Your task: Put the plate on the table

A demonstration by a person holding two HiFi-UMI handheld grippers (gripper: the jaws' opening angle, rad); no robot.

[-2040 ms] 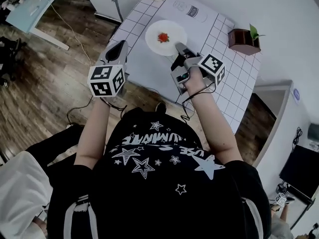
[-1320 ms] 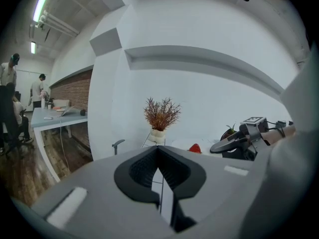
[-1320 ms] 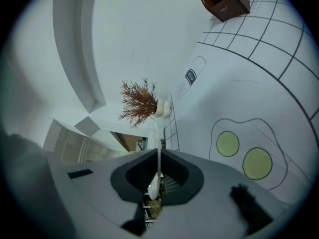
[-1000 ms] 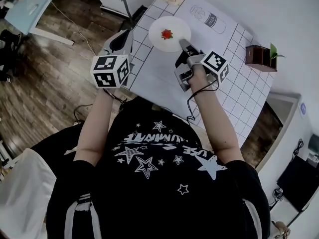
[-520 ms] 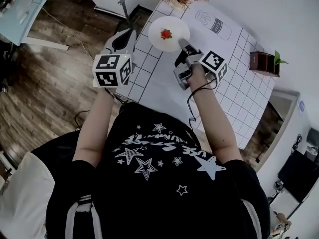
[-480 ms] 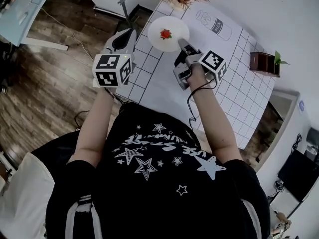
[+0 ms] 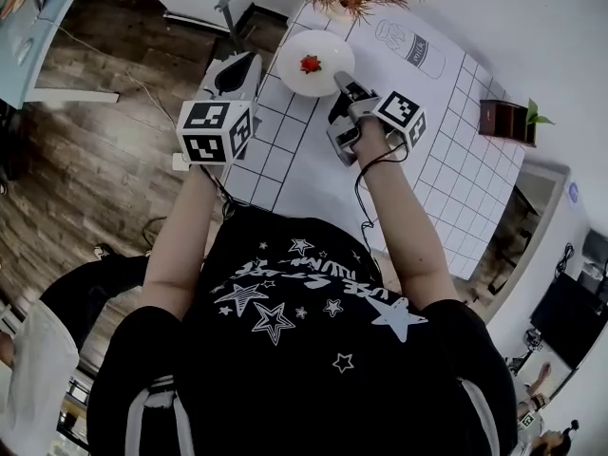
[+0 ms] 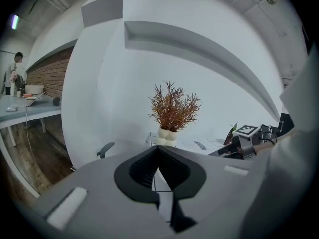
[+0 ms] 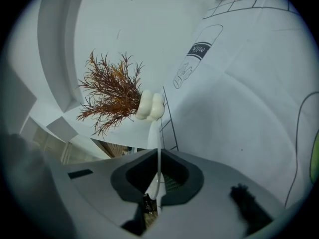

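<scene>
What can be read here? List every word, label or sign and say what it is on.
"milk": on the bottle drawing printed on the table cover.
Shirt print: stylised letters, upside down, not legible.
Marker cubes: black-and-white coded squares, no words.

The person wears a black short-sleeved T-shirt (image 7: 313, 350) printed with white stars and lettering, with white stripes by the sleeves. The left tool (image 7: 249, 60) and right tool (image 7: 340, 80) are grey. Each bears a white cube (image 7: 213, 131) with black square markers. A black cable (image 7: 361, 193) trails along the right forearm.
</scene>
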